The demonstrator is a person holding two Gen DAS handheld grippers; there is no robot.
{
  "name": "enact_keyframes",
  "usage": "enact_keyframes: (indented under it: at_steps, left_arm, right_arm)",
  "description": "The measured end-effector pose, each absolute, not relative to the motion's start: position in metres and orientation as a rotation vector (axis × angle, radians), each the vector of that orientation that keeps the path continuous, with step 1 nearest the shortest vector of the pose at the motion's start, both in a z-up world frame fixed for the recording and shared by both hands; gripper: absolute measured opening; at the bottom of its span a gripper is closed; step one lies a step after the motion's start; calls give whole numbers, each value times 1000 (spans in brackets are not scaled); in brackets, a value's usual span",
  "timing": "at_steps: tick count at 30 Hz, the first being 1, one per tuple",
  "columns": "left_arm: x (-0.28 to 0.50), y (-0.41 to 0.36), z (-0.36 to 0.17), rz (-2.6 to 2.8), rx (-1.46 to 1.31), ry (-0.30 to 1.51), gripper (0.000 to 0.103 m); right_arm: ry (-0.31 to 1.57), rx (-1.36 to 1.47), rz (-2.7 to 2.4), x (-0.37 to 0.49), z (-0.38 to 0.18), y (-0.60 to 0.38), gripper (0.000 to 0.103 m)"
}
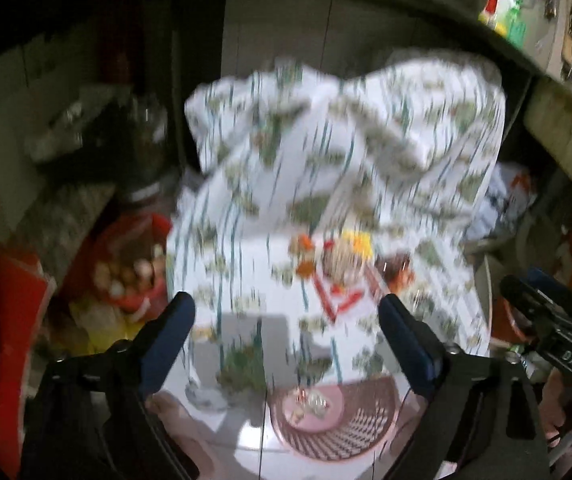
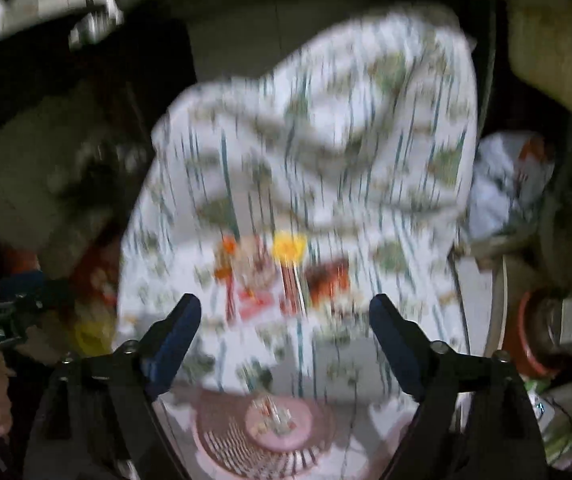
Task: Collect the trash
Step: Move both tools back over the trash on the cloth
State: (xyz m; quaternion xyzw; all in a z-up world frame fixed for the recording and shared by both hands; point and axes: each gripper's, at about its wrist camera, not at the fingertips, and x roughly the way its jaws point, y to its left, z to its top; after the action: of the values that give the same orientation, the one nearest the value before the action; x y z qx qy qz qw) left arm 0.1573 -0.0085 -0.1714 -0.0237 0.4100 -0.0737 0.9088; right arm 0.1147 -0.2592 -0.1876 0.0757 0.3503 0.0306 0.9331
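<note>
A white sheet printed with green motifs covers the table and is bunched up at its far side. A blurred pile of red, orange and yellow trash lies in its middle, and shows again as trash in the right wrist view. Below it, close to the cameras, is a pink lattice basket with a few scraps inside. My left gripper is open above the sheet with nothing between its fingers. My right gripper is also open and empty, over the same sheet and basket.
A red bowl of round food items sits left of the table, with a glass jar behind it. Bottles stand on a counter at the upper right. A pale bag and an orange pot crowd the right side.
</note>
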Motion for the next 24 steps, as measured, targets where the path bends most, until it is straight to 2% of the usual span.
enact_keyframes:
  at_steps: [5,7,8,12,15,19,24]
  left_arm:
    - [179,-8,-126,-160,-21,727,98]
    - [188,-6,-121,-157,-25,711,99]
    - [190,-4,-123,-164,-30,711,102]
    - [207,4,-155,-132,-27,753,102]
    - [225,8,-184,-126,-39,846,102]
    - [243,8,-197,-116,-15,860,102]
    - [266,11,-212,-106,-63,913,102]
  right_arm:
    - [611,157,76,132,-136,-272,91]
    - [562,131,67,145,-121,-274,103]
    - [544,120,66,153,-119,-274,103]
    - [600,50,26,178,-137,-270,103]
    - [568,20,-16,180,-160,-272,103]
    - [639,22,-39,193,-195,-274,103]
    - [645,1,-21,210,-205,-270,103]
